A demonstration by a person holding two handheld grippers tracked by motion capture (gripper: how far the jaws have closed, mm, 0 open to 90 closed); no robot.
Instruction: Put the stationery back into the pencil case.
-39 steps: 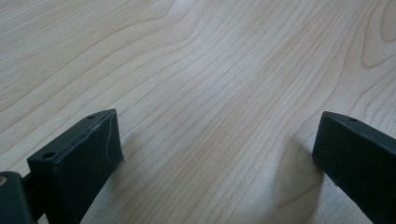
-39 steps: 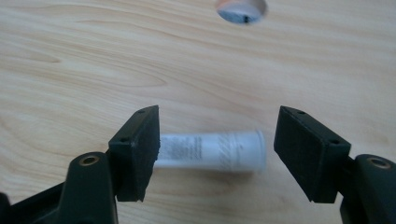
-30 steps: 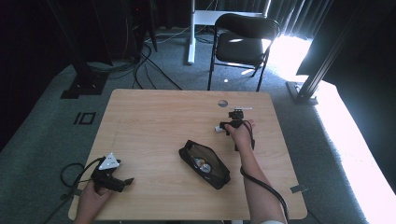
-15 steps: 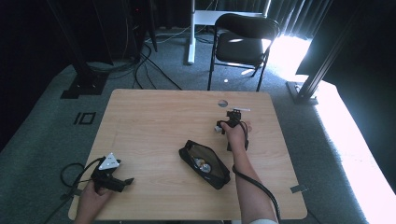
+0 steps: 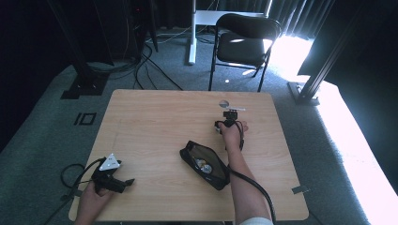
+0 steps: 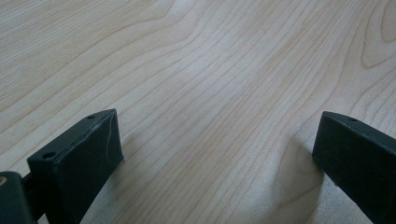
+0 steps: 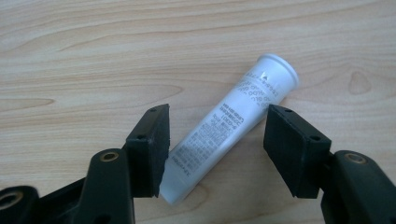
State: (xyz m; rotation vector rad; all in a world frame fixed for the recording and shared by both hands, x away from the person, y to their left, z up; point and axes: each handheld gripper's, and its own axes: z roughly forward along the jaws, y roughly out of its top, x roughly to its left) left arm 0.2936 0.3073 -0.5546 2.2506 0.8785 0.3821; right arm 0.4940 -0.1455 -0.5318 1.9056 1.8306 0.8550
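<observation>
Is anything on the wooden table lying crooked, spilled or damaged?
Nothing spilled or damaged. The white plastic tube lies flat but slantwise between the right gripper jaws, which have just been closing and do not press it yet. The open black pouch also sits askew on the light wooden table.

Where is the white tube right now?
In the right gripper view the white tube lies flat on the wooden table, between the right gripper's jaws, which have just been closing and don't yet press it.

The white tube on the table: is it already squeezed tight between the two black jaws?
No, the white tube lies between the right gripper's jaws with gaps.
</observation>
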